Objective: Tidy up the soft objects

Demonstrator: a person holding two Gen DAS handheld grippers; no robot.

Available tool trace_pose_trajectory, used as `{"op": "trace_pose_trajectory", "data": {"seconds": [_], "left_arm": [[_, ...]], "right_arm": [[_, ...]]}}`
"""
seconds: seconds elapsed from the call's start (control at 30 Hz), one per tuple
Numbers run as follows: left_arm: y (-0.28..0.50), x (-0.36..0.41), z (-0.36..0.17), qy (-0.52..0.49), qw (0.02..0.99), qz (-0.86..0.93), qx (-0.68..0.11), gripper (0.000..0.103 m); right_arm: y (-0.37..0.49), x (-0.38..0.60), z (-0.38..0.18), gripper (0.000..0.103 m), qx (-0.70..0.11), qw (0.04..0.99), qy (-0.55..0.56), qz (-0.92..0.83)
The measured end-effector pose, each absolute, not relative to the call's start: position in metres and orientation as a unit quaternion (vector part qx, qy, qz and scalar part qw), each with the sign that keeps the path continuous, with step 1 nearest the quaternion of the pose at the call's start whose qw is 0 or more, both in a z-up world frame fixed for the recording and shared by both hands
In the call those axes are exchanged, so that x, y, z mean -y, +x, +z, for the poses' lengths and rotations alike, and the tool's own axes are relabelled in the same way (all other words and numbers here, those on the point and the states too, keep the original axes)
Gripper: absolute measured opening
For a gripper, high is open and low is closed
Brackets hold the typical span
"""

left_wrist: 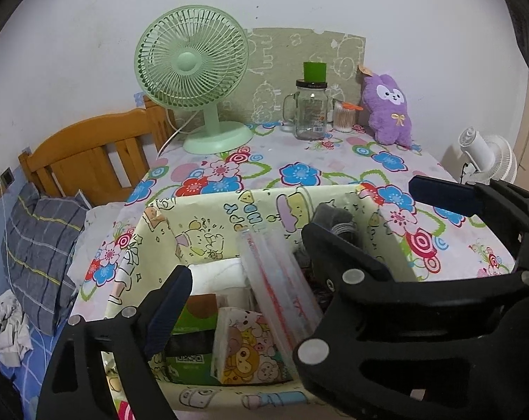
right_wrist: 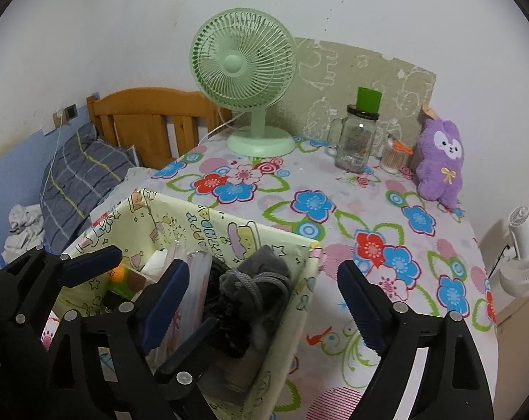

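Far ahead of the grippers, a green fan stands on the flowered tablecloth by the wall. To the right of it are a glass jar with a green cap and a small cup of cotton swabs. To the left of the grippers, a wooden bed frame and a checked pillow. Far right, a white fan.
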State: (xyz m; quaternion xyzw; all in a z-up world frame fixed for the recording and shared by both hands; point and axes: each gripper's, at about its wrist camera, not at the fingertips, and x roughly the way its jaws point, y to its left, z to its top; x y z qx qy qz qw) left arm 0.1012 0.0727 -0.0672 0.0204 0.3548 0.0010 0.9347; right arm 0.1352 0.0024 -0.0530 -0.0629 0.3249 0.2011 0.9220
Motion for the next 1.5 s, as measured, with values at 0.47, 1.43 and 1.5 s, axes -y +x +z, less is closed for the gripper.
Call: {"op": "trace_pose_trajectory", "data": {"seconds": [0.47, 1.43, 1.5], "left_arm": [[0.085, -0.045, -0.053, 0.026, 0.942, -0.008, -0.335, 0.097], [0.035, 0.021, -0.021, 0.026, 0.957, -0.035, -0.287, 0.103], [0.032, 0.024, -0.017, 0.026, 0.959, -0.034, -0.282, 0.103]], "right_arm": [[0.108, 0.042, -0.04, 0.097, -0.302, 0.937, -0.032, 0.175], [0.03, 0.192, -0.028, 0.098, -0.268, 0.962, 0.05, 0.022], [0.025, 0.199, -0.026, 0.101, -0.262, 0.964, 0.051, 0.014]]}}
